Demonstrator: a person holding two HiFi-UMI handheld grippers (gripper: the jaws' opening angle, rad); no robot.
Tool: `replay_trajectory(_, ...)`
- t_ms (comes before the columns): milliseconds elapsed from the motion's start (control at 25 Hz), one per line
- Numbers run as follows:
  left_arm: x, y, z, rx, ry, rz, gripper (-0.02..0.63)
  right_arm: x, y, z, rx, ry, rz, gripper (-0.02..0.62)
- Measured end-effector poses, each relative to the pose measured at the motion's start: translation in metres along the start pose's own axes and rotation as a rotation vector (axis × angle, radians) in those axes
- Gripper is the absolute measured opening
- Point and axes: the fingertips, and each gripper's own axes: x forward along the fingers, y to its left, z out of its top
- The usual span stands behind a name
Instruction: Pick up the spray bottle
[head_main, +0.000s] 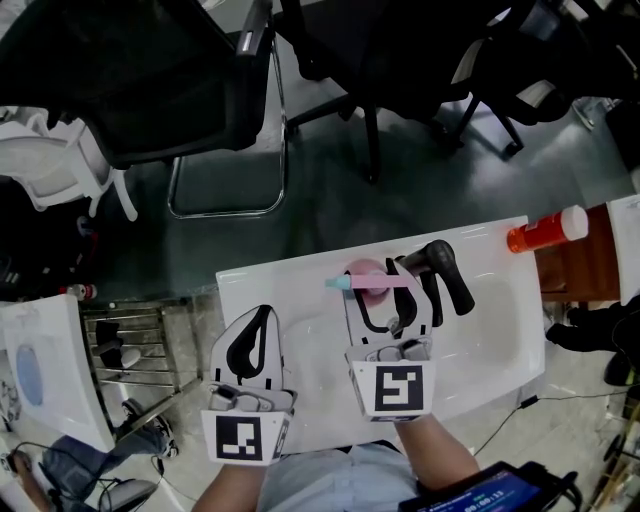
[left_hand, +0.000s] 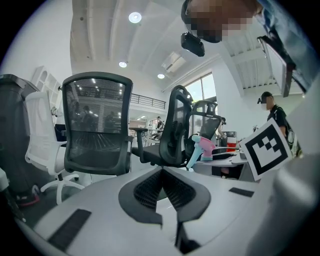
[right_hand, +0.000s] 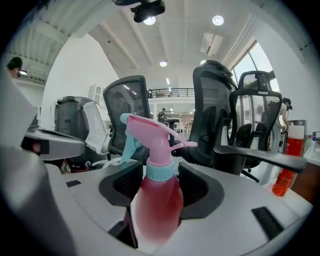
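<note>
A pink spray bottle (head_main: 362, 280) with a pink trigger head and a teal nozzle stands upright on the white table (head_main: 500, 330). My right gripper (head_main: 385, 285) is shut on its body. In the right gripper view the bottle (right_hand: 156, 200) fills the gap between the two black pads (right_hand: 200, 187), which press on both of its sides. My left gripper (head_main: 262, 315) rests over the table to the left, shut and holding nothing. In the left gripper view its tips (left_hand: 162, 172) meet, and the spray bottle (left_hand: 202, 150) shows far off to the right.
A black chair armrest (head_main: 445, 270) reaches over the table just right of the bottle. An orange-red bottle with a white cap (head_main: 545, 232) lies at the table's far right corner, beside a brown surface (head_main: 580, 265). Black office chairs (head_main: 150, 80) stand beyond the far edge.
</note>
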Motion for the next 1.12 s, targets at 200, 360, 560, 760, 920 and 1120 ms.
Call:
replay_trajectory(200,-0.012,-0.004,0.009,0.013,-0.020,0.012,0.016,-0.012,0.006,0.011,0.000,-0.027,0.026,0.238)
replay_trajectory(360,-0.020,-0.007,0.019,0.022,-0.043,0.026,0.015,-0.022,0.010,0.022,0.009,-0.057,0.049,0.236)
replay_trajectory(560,-0.032,-0.015,0.027,0.040,-0.067,0.038,0.015,-0.039,0.013,0.036,-0.002,-0.094,0.068,0.236)
replay_trajectory(760,-0.047,-0.029,0.038,0.052,-0.103,0.045,0.016,-0.061,0.013,0.049,-0.004,-0.126,0.091,0.236)
replay_trajectory(920,-0.059,-0.041,0.048,0.063,-0.131,0.050,0.015,-0.079,0.013,0.060,-0.014,-0.155,0.114,0.235)
replay_trajectory(1120,-0.076,-0.052,0.056,0.072,-0.141,0.067,0.016,-0.104,0.013,0.073,-0.023,-0.185,0.132,0.235)
